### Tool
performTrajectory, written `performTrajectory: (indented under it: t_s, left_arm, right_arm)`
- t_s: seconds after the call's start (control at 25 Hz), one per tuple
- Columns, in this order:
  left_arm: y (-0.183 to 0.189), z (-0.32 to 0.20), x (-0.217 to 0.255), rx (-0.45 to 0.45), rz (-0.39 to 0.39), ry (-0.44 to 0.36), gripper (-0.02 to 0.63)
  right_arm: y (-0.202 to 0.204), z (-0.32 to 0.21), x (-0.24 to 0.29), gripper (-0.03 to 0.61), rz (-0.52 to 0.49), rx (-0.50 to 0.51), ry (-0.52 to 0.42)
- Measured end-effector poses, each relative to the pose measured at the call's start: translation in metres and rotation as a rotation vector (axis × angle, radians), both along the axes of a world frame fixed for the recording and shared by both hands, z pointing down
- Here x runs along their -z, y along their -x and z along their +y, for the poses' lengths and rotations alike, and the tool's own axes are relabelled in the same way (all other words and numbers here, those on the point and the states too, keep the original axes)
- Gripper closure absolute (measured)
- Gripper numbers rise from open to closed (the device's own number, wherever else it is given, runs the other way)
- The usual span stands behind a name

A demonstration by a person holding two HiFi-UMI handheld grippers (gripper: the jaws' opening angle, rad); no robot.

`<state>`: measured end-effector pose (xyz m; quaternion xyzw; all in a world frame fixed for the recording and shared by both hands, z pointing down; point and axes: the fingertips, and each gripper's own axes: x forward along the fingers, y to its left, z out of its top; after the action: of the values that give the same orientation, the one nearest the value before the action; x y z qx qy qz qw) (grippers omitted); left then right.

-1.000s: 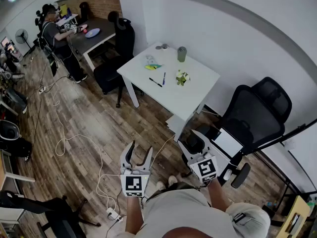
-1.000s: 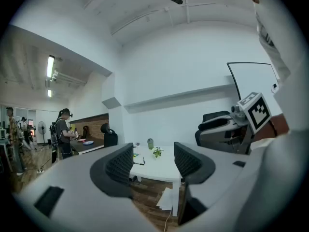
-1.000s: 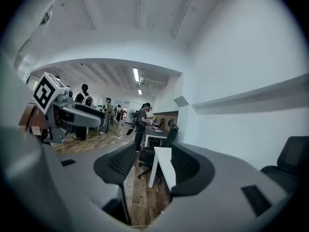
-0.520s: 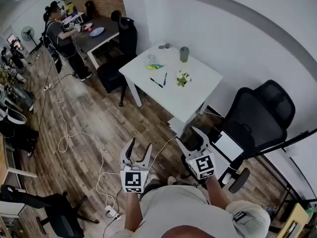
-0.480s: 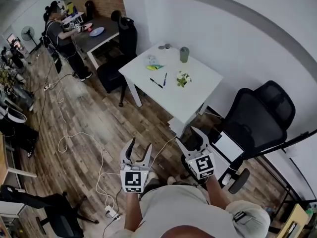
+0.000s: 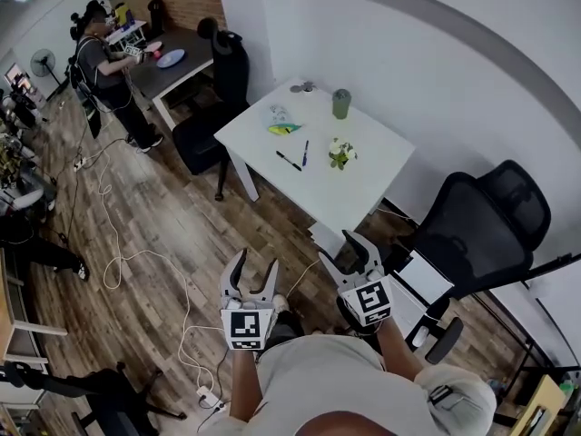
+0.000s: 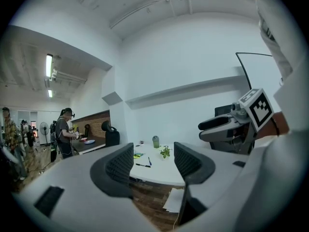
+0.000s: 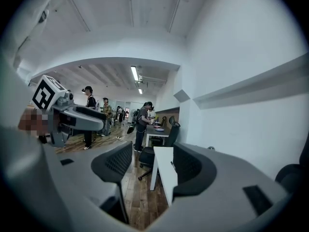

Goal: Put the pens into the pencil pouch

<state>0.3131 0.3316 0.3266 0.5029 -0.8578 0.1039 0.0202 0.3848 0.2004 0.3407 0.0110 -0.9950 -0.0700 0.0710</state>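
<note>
currently a black pen (image 6: 289, 161) and a blue pen (image 6: 305, 153) lie side by side, not touching, on the white table (image 6: 363, 184), near the yellow-green pouch (image 6: 282, 129) and a small plant (image 6: 340, 153). over the wooden floor (image 6: 163, 234), well apart from the table, the left gripper (image 6: 255, 263) has its jaws spread with nothing between them. the right gripper (image 6: 342, 250) has jaws that have just been opening, also empty.

We look steeply down from head height on a far-off white table (image 6: 349, 193). Both gripper views face it too, nearly level.
</note>
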Motion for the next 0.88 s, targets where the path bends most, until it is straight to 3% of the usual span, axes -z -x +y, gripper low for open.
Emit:
performTrajectory:
  t_s: [0.56, 0.88]
  left_arm:
    - [0.146, -0.020, -0.003, -0.088, 0.003, -0.006, 0.344]
    - [0.201, -0.024, -0.004, -0.125, 0.011, -0.032, 0.336]
  right_arm:
    - [0.129, -0.017, -0.009, 0.311, 0.037, -0.102, -0.008]
    - [0.176, -0.014, -0.013, 0.311, 0.043, -0.146, -0.018]
